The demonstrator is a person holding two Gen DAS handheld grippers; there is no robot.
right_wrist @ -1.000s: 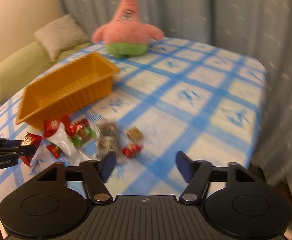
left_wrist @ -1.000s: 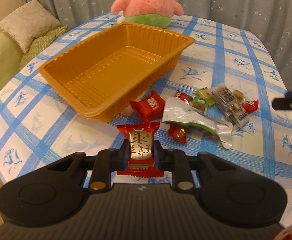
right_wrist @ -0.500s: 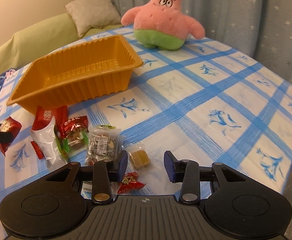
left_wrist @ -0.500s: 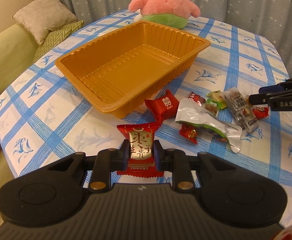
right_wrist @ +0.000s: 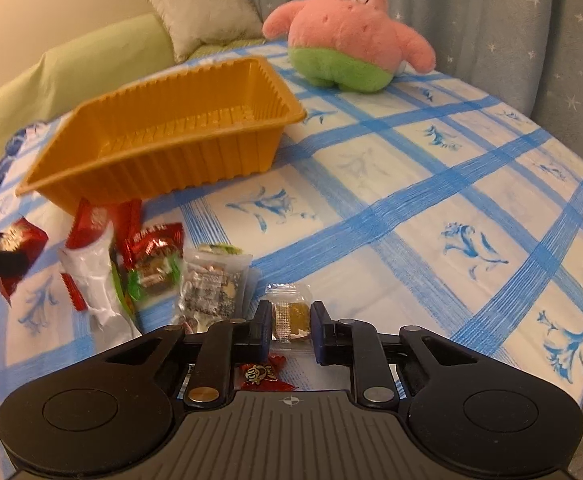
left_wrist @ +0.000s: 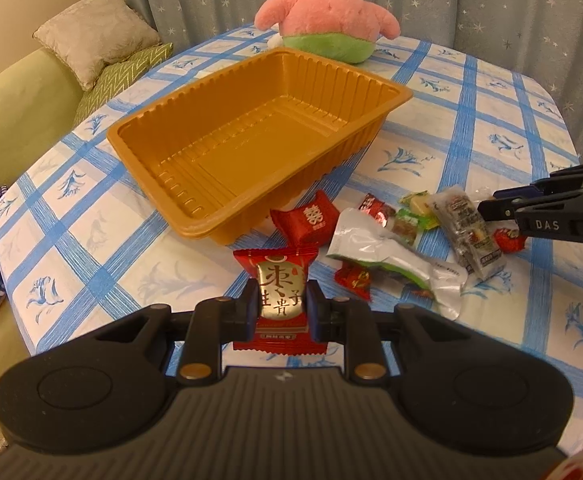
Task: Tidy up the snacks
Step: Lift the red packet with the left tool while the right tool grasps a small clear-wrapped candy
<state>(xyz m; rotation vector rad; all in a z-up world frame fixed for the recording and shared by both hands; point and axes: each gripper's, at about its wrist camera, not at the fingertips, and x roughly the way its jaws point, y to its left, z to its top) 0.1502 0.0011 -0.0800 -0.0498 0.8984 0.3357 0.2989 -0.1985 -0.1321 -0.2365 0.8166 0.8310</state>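
Here the orange tray [left_wrist: 259, 140] sits empty on the checked tablecloth [left_wrist: 471, 120], its long axis running away toward the pink plush star [left_wrist: 327, 12]. The left gripper [left_wrist: 282, 306] is nearer, clamped on a red packet [left_wrist: 279, 288] just short of the tray's near corner, so that packet has only to go forward and up over the rim. The right gripper [right_wrist: 290, 322], whose jaws have just been closing, pinches a small clear-wrapped sweet [right_wrist: 289, 314] beside the snack pile [right_wrist: 143, 264], farther from the tray.
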